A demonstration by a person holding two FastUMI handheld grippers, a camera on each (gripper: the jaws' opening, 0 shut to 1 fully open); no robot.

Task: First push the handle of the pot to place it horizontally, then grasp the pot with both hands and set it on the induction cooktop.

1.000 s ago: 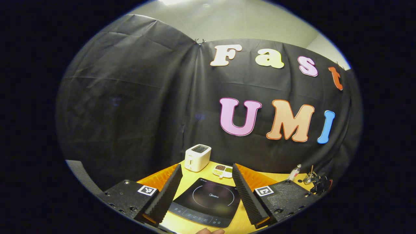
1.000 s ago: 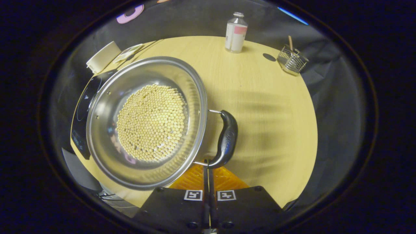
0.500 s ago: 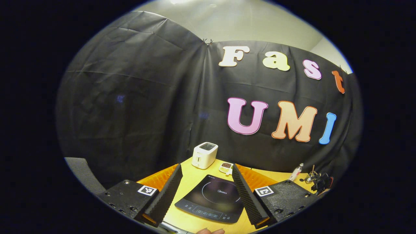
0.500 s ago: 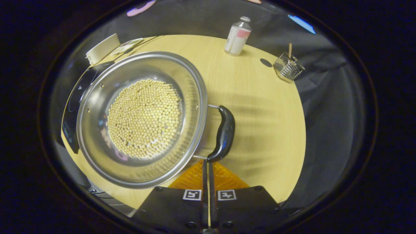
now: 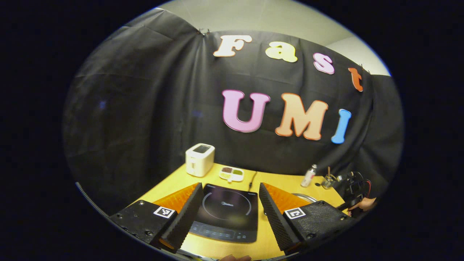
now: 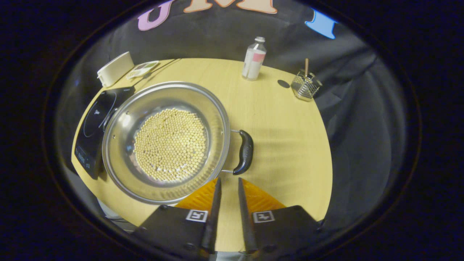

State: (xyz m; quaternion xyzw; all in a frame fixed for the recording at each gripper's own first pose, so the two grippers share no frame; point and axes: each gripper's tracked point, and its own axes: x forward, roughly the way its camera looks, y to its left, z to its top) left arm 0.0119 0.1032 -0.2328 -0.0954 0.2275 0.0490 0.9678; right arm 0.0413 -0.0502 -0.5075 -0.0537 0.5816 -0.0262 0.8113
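Soybeans (image 6: 170, 145) cover the bottom of the steel pot (image 6: 119, 148), which sits on the yellow table (image 6: 282, 137) in your right gripper view, just right of the induction cooktop (image 6: 92, 123) and overlapping its near corner as seen from here. The pot's dark side handle (image 6: 245, 152) points toward the right of that view, lying along the rim. Your right gripper (image 6: 227, 188) hangs just short of that handle, its fingers slightly parted with a narrow gap between them, touching nothing. Farther back on the table stand a bottle (image 6: 253, 59), a wire basket (image 6: 306, 86), a white toaster (image 6: 115, 68) and a small dish (image 6: 142, 69).

Your left gripper (image 5: 230, 203) is held spread wide above the near edge of the table, empty, with the cooktop (image 5: 224, 212) framed between its fingers. A sliver of the pot's rim (image 5: 303, 197) shows just past the right-hand finger. At the far right of this view, a hand (image 5: 364, 204) holds the other gripper.
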